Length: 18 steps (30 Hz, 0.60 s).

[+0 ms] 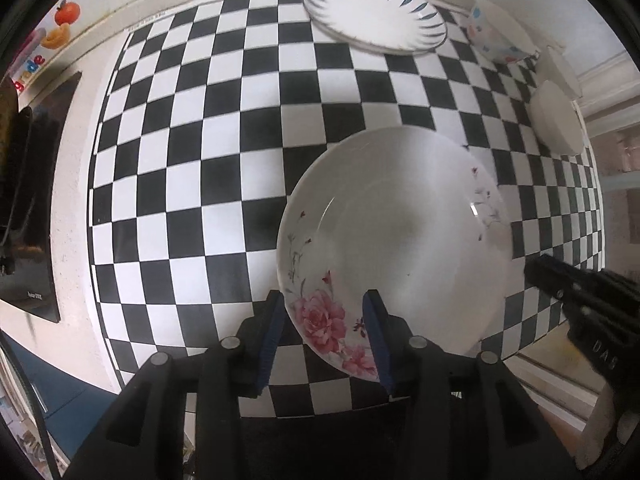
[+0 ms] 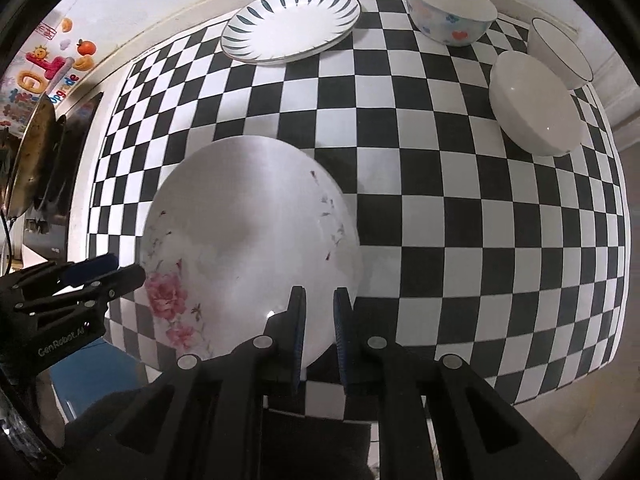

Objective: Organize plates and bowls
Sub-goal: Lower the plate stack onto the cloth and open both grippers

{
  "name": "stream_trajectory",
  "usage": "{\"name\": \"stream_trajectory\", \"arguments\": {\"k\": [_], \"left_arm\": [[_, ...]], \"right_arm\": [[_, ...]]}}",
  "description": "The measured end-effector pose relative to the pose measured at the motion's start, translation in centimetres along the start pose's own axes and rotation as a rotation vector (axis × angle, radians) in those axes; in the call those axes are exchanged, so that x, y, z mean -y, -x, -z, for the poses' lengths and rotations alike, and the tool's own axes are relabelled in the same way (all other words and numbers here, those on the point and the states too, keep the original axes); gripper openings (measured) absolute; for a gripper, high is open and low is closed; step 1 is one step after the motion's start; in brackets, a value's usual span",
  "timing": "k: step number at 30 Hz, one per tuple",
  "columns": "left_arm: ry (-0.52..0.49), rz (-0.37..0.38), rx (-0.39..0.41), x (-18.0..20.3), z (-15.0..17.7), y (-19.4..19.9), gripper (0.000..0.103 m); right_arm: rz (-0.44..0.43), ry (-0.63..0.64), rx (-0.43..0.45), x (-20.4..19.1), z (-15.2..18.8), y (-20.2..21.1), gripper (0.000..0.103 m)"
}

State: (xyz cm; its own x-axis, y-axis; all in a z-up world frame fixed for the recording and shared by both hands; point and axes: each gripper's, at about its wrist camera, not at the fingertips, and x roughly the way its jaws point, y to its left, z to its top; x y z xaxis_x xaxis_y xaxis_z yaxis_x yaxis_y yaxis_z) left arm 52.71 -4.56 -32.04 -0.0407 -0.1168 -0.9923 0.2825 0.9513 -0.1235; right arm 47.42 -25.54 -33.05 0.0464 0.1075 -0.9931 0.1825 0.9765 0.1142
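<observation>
Lying on the black-and-white checkered tabletop (image 1: 208,184), a round white ceramic plate with pink rose prints (image 1: 396,236) is seen at lower centre of the left wrist view, its glossy well plain and thin grey sprigs scattered along the rim. The left gripper (image 1: 326,336) is set with fingers wide, straddling the rose-printed edge; contact cannot be confirmed. The right gripper (image 2: 318,334) is held narrow over the plate's near rim, and whether it pinches is unclear. A white plate with dark leaf marks (image 2: 290,24) and a plain white bowl (image 2: 534,102) are placed well apart, at the top.
</observation>
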Motion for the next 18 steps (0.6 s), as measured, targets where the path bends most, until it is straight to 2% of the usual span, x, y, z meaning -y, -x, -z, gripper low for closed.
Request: {"name": "stream_trajectory", "arguments": {"k": [1,2,3,4,11,18], "left_arm": [[-0.001,0.004,0.001,0.1,-0.2,0.2,0.041],[-0.003,0.008,0.001,0.1,-0.3,0.5,0.042],[-0.004,0.011,-0.002,0.2,-0.4,0.8,0.043],[-0.007,0.017,-0.003,0.3,-0.4,1.0,0.043],[-0.014,0.026,0.033,1.1,-1.4,2.6,0.043],[-0.026,0.026,0.065,1.9,-4.8,2.8,0.043]], "right_arm": [[-0.006,-0.002,-0.003,0.0,0.1,0.2,0.037],[-0.010,-0.003,-0.005,-0.1,0.2,0.4,0.046],[-0.018,-0.003,-0.006,0.1,0.3,0.7,0.062],[-0.030,-0.005,0.000,0.1,0.4,1.1,0.066],[-0.044,-0.017,0.027,0.0,-0.3,2.6,0.066],[-0.048,-0.045,0.067,1.4,-3.9,3.6,0.066]]}}
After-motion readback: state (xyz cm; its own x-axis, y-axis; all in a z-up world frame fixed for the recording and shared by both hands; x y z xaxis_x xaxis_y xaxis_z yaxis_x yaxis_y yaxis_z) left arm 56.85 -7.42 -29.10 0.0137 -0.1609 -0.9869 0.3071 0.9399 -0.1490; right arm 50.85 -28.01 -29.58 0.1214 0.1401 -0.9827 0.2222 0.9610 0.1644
